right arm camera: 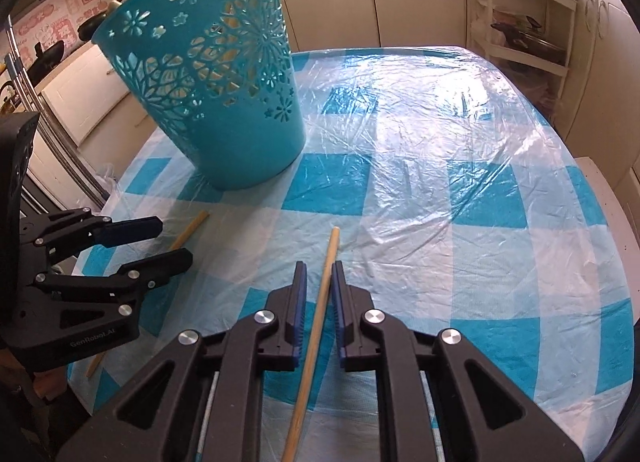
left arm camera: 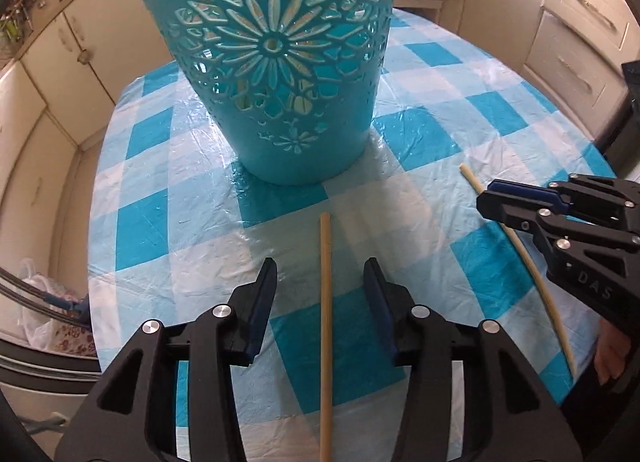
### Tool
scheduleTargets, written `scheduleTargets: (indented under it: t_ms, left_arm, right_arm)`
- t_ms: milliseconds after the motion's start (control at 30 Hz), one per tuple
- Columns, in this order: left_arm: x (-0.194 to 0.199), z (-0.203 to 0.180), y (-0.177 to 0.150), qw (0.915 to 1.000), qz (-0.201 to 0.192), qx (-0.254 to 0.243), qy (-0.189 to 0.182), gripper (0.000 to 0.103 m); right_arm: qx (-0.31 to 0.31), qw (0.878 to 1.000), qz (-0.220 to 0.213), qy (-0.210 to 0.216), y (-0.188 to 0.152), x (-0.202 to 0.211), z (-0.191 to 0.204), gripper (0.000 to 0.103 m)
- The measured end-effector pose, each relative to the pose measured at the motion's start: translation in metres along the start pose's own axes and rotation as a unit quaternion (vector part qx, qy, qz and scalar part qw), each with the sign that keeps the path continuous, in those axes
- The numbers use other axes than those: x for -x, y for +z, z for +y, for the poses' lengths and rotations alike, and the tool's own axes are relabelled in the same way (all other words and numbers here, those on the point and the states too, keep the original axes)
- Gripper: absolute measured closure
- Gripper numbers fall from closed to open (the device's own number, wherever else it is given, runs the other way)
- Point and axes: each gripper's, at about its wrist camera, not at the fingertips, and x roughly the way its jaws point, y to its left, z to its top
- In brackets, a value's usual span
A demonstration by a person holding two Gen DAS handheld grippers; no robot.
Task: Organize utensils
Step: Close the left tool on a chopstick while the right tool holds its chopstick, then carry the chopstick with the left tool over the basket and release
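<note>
left gripper (left arm camera: 320, 274) spread around stick (left arm camera: 325, 326) on desk (left arm camera: 160, 182); right gripper (right arm camera: 319, 276) nearly pinching, maybe touching, second stick (right arm camera: 316, 322); bucket (right arm camera: 216, 102) ahead.

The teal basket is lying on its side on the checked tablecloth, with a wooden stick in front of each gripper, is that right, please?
Not quite: the teal basket stands upright on its base on the checked tablecloth, as the right wrist view shows. A wooden stick does lie before the left gripper, and another stick before the right gripper.
</note>
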Motion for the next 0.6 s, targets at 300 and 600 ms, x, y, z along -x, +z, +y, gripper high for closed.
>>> scheduleTargets:
  t_ms: [300,600]
  left_arm:
    - [-0.002,-0.012,0.003,0.9999,-0.01,-0.01,-0.004,0.093]
    - [-0.002,-0.012,-0.001,0.9998,-0.016,-0.007,-0.006,0.098]
  right_arm:
    - [0.016,1.0,0.002,-0.015,0.001,-0.002,0.005,0.091]
    - [0.047,0.998,-0.017,-0.027,-0.004,-0.003,0.007,0.095]
